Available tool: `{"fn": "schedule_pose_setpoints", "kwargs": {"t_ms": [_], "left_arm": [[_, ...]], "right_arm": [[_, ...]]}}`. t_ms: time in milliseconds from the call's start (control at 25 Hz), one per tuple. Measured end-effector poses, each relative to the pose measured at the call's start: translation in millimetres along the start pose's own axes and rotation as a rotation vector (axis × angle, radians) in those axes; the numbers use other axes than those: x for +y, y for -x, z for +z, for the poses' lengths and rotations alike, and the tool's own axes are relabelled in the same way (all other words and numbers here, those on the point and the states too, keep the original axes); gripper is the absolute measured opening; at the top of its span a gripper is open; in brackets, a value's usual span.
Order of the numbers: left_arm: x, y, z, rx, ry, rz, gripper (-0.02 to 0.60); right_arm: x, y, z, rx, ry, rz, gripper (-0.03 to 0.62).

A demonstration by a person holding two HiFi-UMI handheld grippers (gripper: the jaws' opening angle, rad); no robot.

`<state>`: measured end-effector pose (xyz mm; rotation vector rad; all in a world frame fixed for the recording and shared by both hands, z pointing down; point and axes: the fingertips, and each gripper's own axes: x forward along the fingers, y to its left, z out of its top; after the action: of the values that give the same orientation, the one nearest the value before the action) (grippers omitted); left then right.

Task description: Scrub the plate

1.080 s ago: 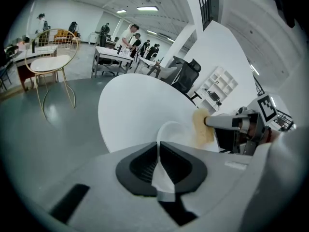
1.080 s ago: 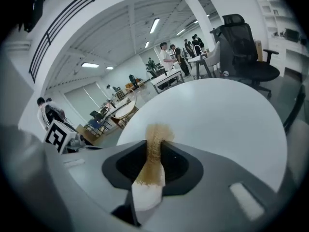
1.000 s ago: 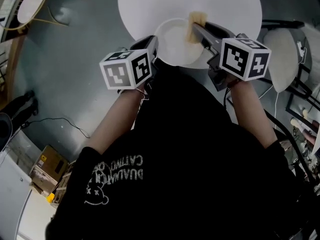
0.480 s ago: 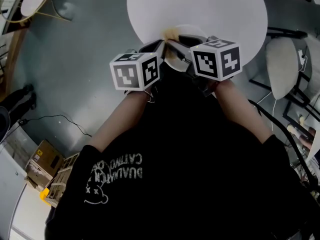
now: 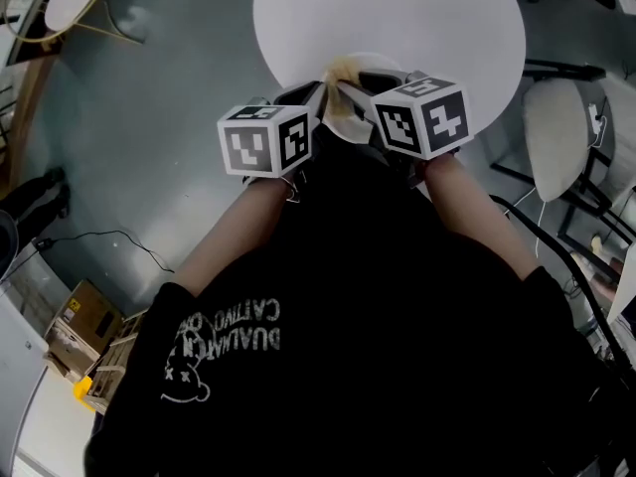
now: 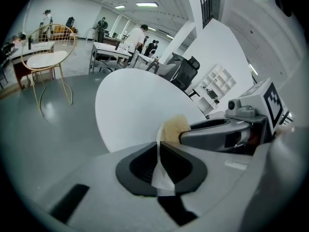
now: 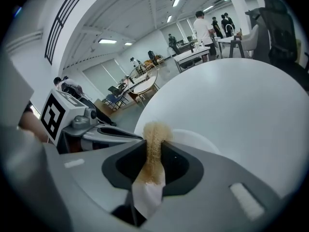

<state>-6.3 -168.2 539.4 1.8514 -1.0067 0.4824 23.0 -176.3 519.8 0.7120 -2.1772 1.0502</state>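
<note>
- Head view: a round white table (image 5: pixel 397 18) stands on the grey floor (image 5: pixel 149 167), and the person's black shirt (image 5: pixel 378 316) fills the lower part of the picture.
- The left gripper (image 5: pixel 310 95) and the right gripper (image 5: pixel 363 79) are just beside each other at the near edge of the table, and their tips almost meet.
- Right gripper view: the jaws are closed tight on a tan sponge (image 7: pixel 153 144), which stands upright between them and sticks out above the tips.
- A white plate (image 7: pixel 203 141) is right behind the sponge, over the near part of the table. The sponge seems to touch the plate, but the contact itself is hidden.
- Left gripper view: the jaws are nearly together and they clamp the thin rim of the plate, which is seen edge-on as a white line between the pads.
- In this view the sponge is at the far end of that rim, with the right gripper reaching in from the right side.
- I cannot tell whether the plate rests on the table or is lifted a little.
- Far behind the table there are a gold wire chair (image 6: pixel 48 62) and some people at desks (image 6: pixel 111 50).
</note>
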Motion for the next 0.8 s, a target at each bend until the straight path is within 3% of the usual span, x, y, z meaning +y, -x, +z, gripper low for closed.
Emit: {"fn": "schedule_pose_setpoints", "kwargs": {"t_ms": [360,800], "left_arm": [[0,1,1,0.007,-0.025,0.028,0.02],[1,6,-5,-0.004,-0.036,0.034,0.022]], "right_arm": [[-32,20,-15,0.045,-0.003,-0.118,0.098],[-54,47,-29,0.03,0.013,-0.234,0.098]]}}
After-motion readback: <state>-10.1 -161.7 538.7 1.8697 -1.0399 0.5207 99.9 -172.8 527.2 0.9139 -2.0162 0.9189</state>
